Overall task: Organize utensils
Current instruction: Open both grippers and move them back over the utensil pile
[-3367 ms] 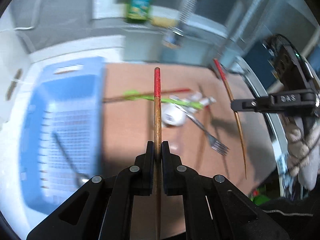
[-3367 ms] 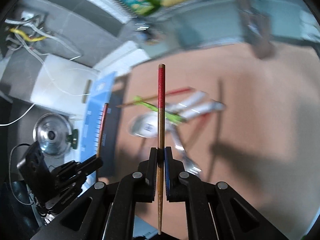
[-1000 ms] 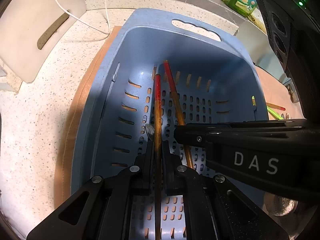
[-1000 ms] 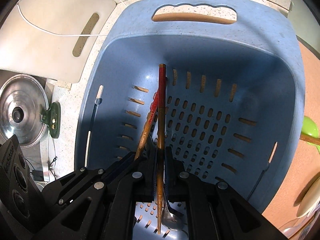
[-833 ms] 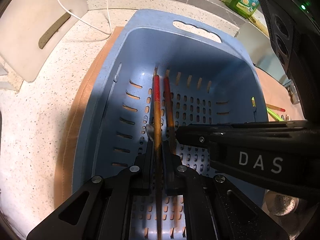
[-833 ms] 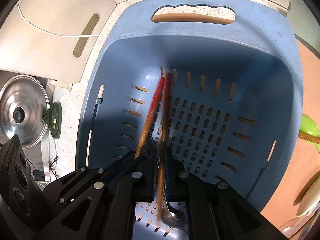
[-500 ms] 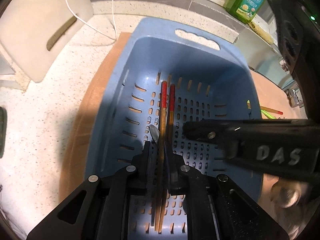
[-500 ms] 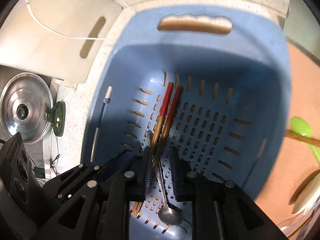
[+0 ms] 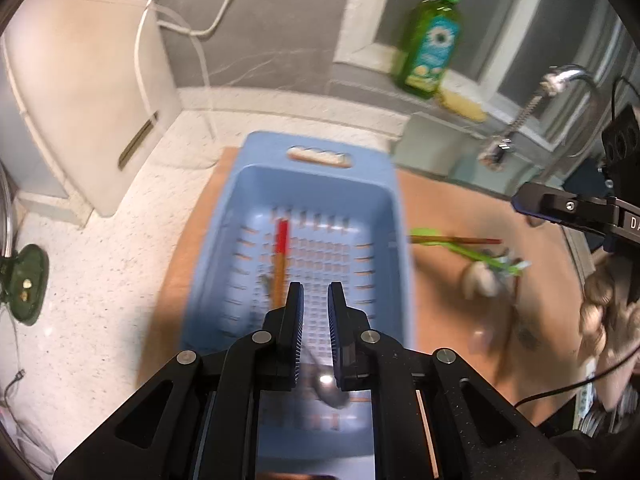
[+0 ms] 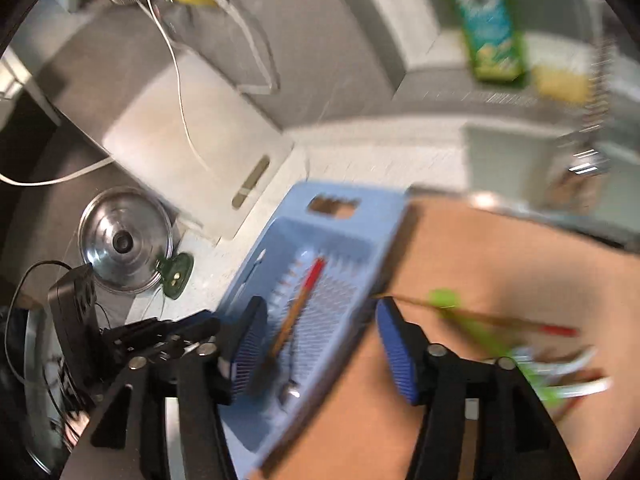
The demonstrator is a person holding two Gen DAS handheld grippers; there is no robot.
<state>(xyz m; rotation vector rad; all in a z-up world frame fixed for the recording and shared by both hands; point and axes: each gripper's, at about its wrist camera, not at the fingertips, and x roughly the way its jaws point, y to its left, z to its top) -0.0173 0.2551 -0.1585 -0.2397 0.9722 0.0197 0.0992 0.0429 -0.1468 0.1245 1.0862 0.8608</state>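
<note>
Both chopsticks (image 9: 280, 258) lie in the blue basket (image 9: 394, 216) w/ a spoon (image 9: 330, 388). Left gripper (image 9: 314, 304) slightly parted, empty; right gripper (image 10: 320, 344) has just been opening, nothing between jaws. Remaining utensils (image 9: 488, 258) on the mat look light, stiff, slippery (grab mid-handle).

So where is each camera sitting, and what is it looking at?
Left wrist: sits on the left tongs, looks down into the blue basket holding red-tipped chopsticks; its own black fingers show, with a narrow empty gap between them, plus the right tongs at the right edge.
Right wrist: sits on the right tongs, looks down at the basket's right side and the brown mat; its open fingers and the left tongs show.
Shared: basket, chopsticks, green soap bottle, the utensil pile still on the mat.
</note>
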